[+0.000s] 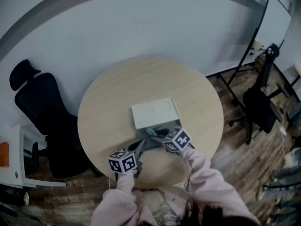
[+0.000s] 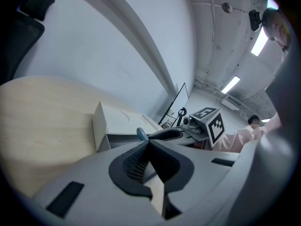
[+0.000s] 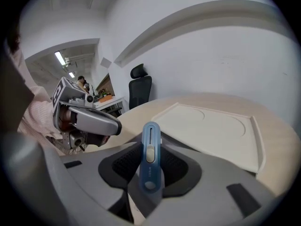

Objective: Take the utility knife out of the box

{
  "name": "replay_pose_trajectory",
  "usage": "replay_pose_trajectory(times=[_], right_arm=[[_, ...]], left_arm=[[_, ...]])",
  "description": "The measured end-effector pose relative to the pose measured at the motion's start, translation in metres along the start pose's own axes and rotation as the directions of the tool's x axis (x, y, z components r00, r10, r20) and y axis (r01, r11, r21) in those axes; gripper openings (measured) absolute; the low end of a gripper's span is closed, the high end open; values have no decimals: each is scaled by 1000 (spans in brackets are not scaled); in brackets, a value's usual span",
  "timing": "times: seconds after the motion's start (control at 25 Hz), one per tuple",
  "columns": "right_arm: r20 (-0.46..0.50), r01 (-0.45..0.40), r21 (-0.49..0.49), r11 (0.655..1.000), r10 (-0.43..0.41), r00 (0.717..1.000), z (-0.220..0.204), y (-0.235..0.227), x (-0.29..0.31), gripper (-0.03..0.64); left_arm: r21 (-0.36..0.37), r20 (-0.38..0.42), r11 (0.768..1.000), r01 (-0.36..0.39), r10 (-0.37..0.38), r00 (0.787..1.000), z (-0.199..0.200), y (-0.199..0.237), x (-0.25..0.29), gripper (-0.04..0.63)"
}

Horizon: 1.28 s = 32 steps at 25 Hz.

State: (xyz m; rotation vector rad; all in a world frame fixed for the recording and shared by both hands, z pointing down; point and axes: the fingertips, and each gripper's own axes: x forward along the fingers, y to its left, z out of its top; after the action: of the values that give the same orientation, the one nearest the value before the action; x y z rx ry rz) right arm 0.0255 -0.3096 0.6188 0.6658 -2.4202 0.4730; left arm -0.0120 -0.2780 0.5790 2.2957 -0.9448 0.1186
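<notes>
A white box (image 1: 155, 112) lies near the middle of the round wooden table (image 1: 106, 102), its open front facing me. My right gripper (image 1: 159, 133) hovers at that front, shut on the blue utility knife (image 3: 150, 160). The knife stands up between the pads (image 3: 123, 164), slider facing the camera, above the box's flat lid (image 3: 211, 126). From the left gripper view the knife's tip (image 2: 141, 134) shows just outside the box (image 2: 113, 121). My left gripper (image 1: 140, 148) sits beside the right one at the box's front left corner. Its pads (image 2: 134, 161) meet at the tips with nothing visible between them.
A black office chair (image 1: 42, 102) stands left of the table, with a white desk (image 1: 14, 168) further left. A whiteboard on a stand (image 1: 275, 22) and another dark chair (image 1: 261, 102) are on the right, over wood flooring. A pale wall runs behind the table.
</notes>
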Motion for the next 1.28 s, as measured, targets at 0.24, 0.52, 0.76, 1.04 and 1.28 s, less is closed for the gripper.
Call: replay_pose_trajectory(times=[0.24,0.52,0.76,1.04,1.28], right_arm=[[122,0,85,996,-11,993,14,-1,-17,129],[278,-45,168,985,-3,960,32,6,-38,129],[364,-63,184,981,-9,931,45,12,-53,129],[444,-81,203,976,-18,896,53,16,-71,129],[502,-92,217,972,-30,865,59,21,-84,130]], left_arm=[[18,21,1000,14,-15,1000,8,-8,2,5],[46,60,999,24,-27,998,20,-17,-2,5],[76,78,997,23,-29,997,27,-22,-4,5],[123,97,992,19,-31,995,33,-31,-6,5],[144,120,989,28,-46,992,40,-36,-12,5]])
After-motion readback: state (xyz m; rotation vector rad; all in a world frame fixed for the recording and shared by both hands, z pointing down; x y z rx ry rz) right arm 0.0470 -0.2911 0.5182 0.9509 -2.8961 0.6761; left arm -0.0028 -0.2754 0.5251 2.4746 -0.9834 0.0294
